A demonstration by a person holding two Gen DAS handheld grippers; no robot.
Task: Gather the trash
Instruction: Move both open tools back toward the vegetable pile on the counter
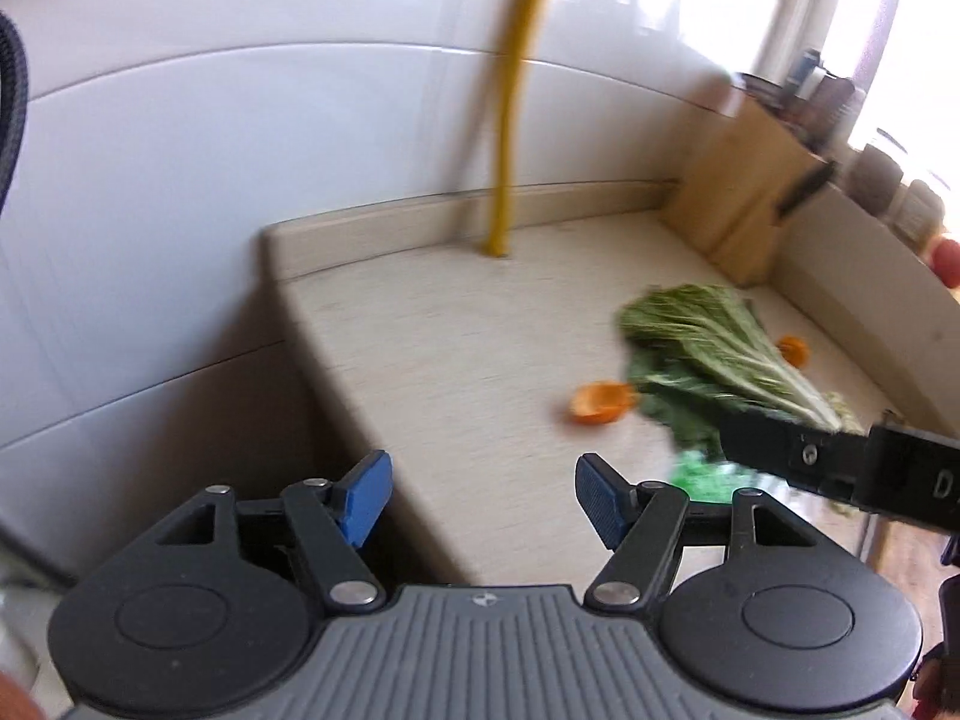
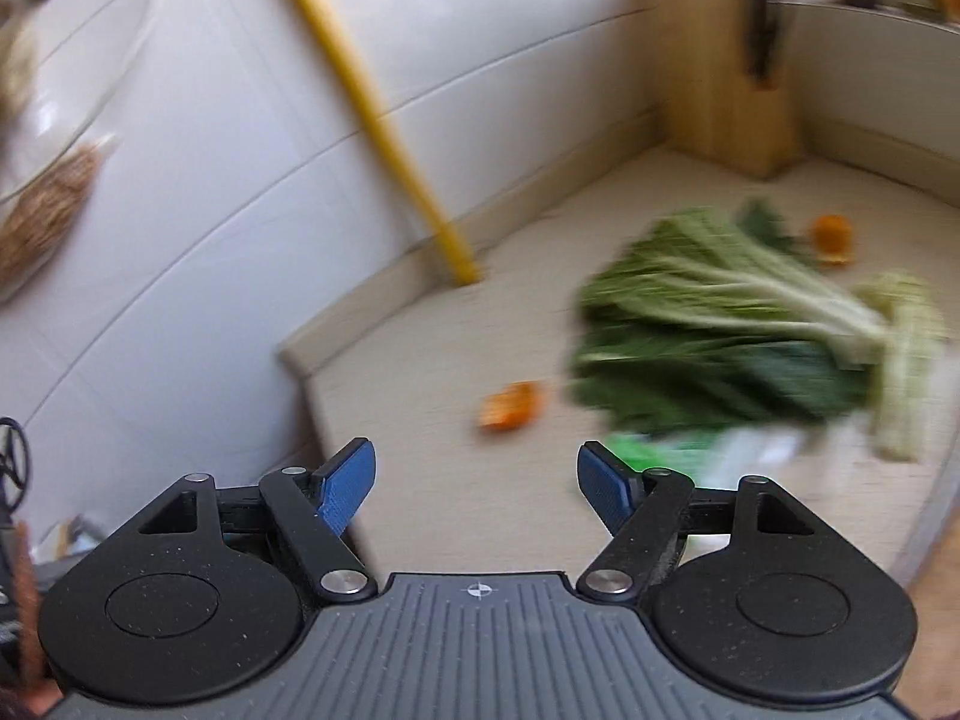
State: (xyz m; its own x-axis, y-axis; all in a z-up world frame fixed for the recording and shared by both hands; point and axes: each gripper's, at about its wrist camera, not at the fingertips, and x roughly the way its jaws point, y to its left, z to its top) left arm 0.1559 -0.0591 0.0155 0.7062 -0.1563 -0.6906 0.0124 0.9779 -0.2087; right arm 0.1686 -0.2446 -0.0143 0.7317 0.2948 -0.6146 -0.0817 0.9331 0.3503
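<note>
Left gripper (image 1: pixel 483 495): blue-padded jaws stood wide apart, holding nothing, above the desk's near edge.
Right gripper (image 2: pixel 477 489): jaws likewise spread and empty.
Desk (image 1: pixel 456 360): pale beige stone top against white wall tiles.
Leafy green vegetable scraps (image 2: pixel 720 324): lay on the desk, right of centre.
Orange peel pieces: one (image 2: pixel 510 405) just left of the greens, another (image 2: pixel 833 238) behind them.
Yellow pole (image 1: pixel 507 120): stood at the back edge.
Wooden knife block (image 1: pixel 741 192): in the far corner.

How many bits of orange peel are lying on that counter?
2. One orange peel lies left of the leafy greens; the other peel lies behind them, toward the knife block. More may hide underneath.
</note>
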